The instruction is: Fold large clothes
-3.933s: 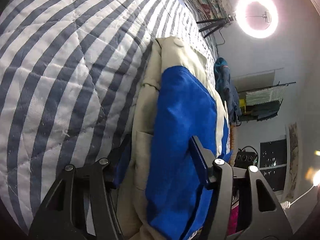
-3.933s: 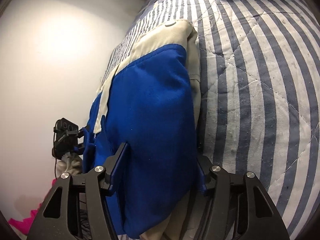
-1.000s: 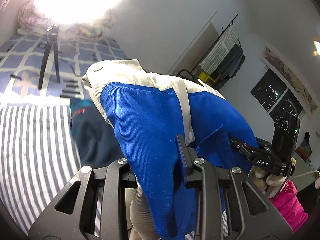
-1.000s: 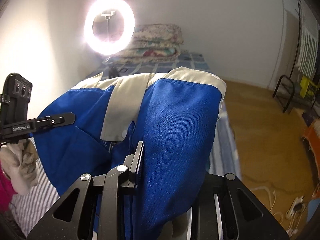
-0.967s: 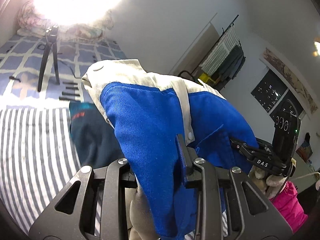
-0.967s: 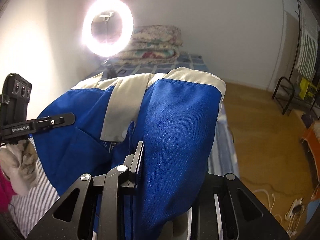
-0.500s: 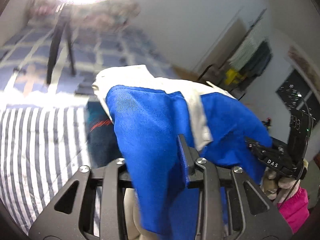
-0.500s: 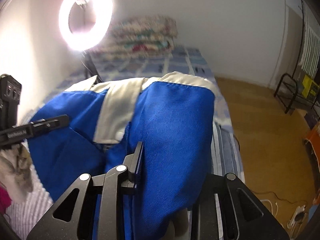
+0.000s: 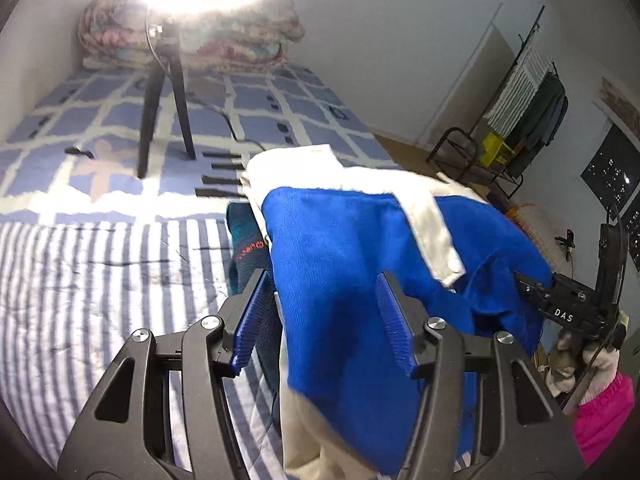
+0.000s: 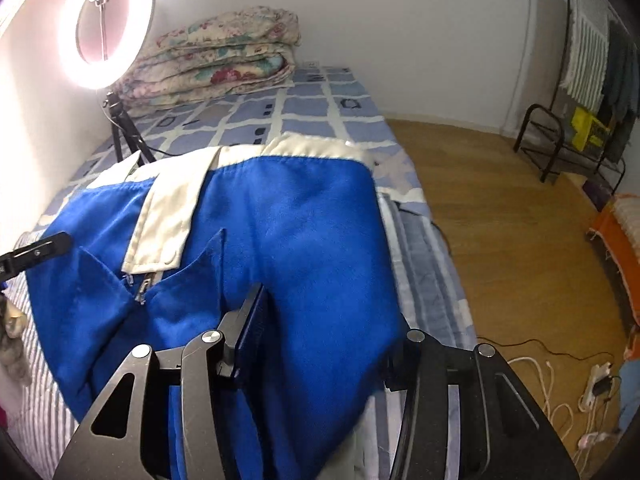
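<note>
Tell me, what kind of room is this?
Probably a bedroom. There's a bed with a folded quilt at its far end, and a rack hung with clothes by the wall.

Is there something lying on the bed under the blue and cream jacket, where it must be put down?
Yes. A dark teal folded garment lies on the striped quilt, partly beneath the blue and cream jacket. Nothing else shows there.

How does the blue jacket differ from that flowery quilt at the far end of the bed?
The blue jacket is solid blue with cream trim; the flowery quilt is pale with a floral print. The jacket lies draped between the gripper fingers; the quilt sits folded in a thick stack against the wall, untouched. Both are soft fabric on the bed.
</note>
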Available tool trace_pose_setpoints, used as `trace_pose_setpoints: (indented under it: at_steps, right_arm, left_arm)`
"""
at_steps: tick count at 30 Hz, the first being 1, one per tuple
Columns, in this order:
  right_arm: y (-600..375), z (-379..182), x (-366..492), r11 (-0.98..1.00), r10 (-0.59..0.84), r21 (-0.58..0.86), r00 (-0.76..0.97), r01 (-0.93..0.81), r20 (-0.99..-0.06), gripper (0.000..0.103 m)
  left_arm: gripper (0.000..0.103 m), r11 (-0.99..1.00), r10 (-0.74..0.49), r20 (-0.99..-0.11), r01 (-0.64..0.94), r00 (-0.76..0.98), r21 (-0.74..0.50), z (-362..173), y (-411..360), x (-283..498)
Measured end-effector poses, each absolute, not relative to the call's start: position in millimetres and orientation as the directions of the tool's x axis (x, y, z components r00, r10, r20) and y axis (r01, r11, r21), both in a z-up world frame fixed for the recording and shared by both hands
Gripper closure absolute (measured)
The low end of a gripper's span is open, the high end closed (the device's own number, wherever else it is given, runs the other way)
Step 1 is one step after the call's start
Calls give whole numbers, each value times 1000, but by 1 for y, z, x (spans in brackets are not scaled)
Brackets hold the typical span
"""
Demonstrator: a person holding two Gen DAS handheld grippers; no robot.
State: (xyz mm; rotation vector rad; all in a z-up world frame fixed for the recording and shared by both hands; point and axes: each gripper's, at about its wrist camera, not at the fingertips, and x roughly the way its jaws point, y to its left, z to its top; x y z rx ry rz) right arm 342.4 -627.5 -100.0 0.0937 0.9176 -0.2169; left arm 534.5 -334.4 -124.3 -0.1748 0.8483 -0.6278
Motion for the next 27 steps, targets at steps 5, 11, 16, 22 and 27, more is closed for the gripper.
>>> trace_pose_setpoints:
  at_steps: [5, 11, 16, 22, 27]
  right_arm:
    - [-622, -73, 324, 966, -181, -24, 606, 258, -775, 55]
    - [-595, -26, 289, 970, -196, -51, 644, 238, -739, 55]
    - [-564, 16, 254, 979, -176, -50, 684, 200, -708, 55]
    - [-515, 58, 201, 987, -148, -51, 720, 155, -678, 55]
    - [-477, 86, 148, 990, -127, -37, 750, 136, -649, 52]
  left_arm:
    - [46, 799, -595, -618, 462, 513, -386, -87, -317, 504]
    - [46, 788, -607, -583, 503, 540, -355, -32, -297, 448]
    - [46, 784, -611, -548, 528, 571, -325, 17, -274, 389]
    - [46, 782, -614, -509, 551, 603, -290, 64, -243, 316]
    - [46, 778, -621, -481, 565, 619, -277, 90, -214, 253]
